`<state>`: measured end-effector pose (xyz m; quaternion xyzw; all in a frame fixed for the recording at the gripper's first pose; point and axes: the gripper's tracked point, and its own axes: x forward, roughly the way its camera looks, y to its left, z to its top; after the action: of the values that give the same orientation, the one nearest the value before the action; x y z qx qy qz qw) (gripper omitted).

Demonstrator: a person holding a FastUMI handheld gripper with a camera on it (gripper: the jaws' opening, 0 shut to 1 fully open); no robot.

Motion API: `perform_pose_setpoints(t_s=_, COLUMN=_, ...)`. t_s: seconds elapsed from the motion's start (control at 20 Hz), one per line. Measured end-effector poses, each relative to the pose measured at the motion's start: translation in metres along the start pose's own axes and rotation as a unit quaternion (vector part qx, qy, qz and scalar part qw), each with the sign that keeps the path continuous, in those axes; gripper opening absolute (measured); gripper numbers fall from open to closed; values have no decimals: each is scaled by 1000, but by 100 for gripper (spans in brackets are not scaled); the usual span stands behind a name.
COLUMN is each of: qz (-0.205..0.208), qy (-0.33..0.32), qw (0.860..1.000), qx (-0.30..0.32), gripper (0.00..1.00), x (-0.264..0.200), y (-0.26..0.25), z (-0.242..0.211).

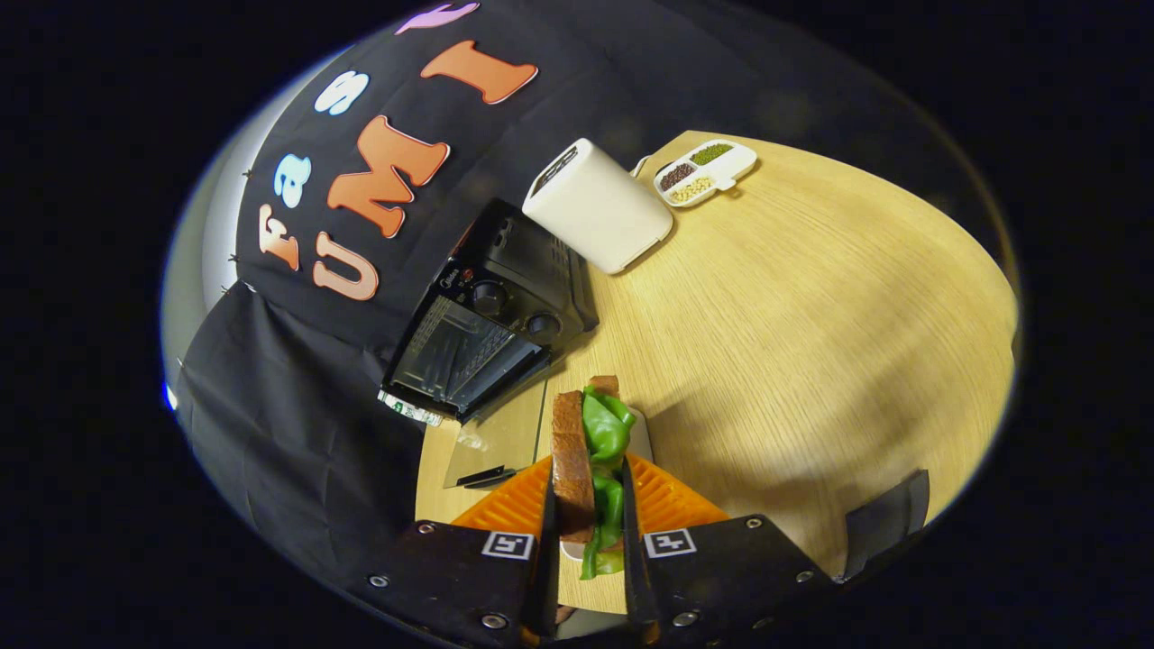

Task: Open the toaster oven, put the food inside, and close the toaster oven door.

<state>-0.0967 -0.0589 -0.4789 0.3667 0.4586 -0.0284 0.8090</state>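
The jaws are clamping the sandwich (590, 469) by its bread sides, lifted over the tabletop (793, 297). It is looking soft, light, loosely layered, so firm squeezing risks crushing. At eleven o'clock beyond, the toaster oven (491, 329) is standing with door open.

A: Pale wood table (811, 297) here, grain running clear across it; warm light pools on its middle, and the far rim falls dim.

B: And behind it, black cloth (288, 424) hangs as the wall, creased and pinned; a strip of white wall (194, 261) glows past its edge.

A: On the table, a white box (599, 205) stands tilted in this view; just beyond it a white tray (708, 171) with three compartments of seeds, dark, green and pale.
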Motion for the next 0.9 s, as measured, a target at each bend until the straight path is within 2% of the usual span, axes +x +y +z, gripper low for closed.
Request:
perform_pose_setpoints(t_s=0.15, qz=6, qy=-30, qw=999, qx=-11, gripper=30, x=-7, y=20, z=13)
perform_pose_setpoints(t_s=0.45, qz=49, qy=-77, qw=996, qx=8, gripper=29, x=-3, y=78, z=25)
perform_pose_setpoints(t_s=0.8, qz=100, qy=-93, qw=990, qx=19, gripper=29, x=40, y=155, z=15)
perform_pose_setpoints(t_s=0.9, qz=98, qy=-93, qw=991, qx=17, gripper=29, x=62, y=168, z=11)
